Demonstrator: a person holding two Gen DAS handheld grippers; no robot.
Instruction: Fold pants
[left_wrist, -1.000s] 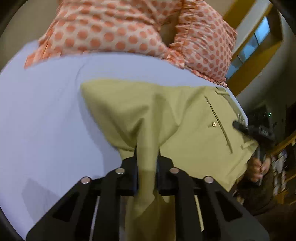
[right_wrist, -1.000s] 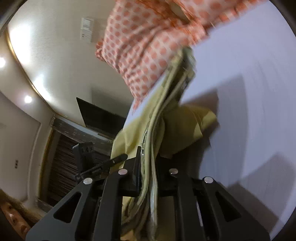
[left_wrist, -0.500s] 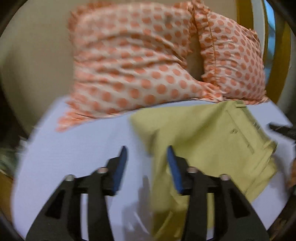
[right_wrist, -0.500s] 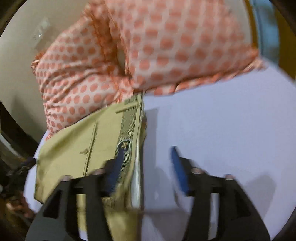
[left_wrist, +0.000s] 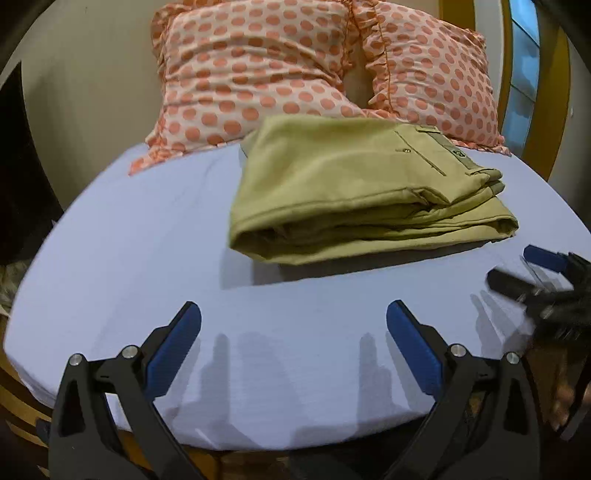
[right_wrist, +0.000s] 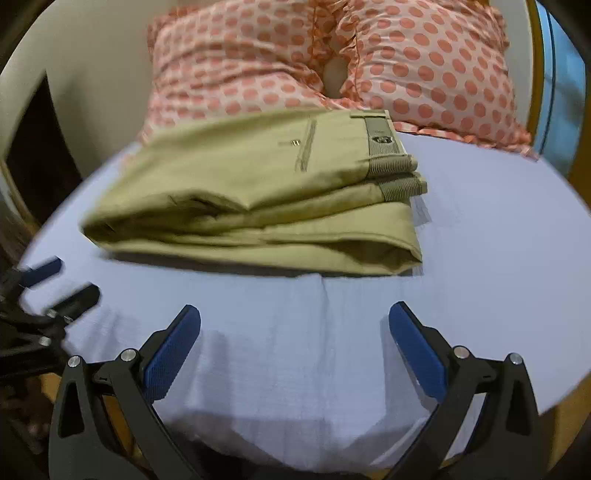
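I am looking along a bed (left_wrist: 122, 236) covered in a pale lilac sheet, with a plain cream wall behind its head and a yellow-framed window at the right. Two orange-dotted pillows (left_wrist: 258, 70) are leaning at the head edge. The folded pants (left_wrist: 351, 192) are lying in a stack near the head of the bed, their far edge touching the pillows. A small patch is showing on the waistband (right_wrist: 382, 139), but I cannot read it. My left tongs (left_wrist: 293, 325) are hanging spread wide over the foot edge, holding nothing. My right tongs (right_wrist: 294, 325) are spread just as wide, empty too, apart from the pants.
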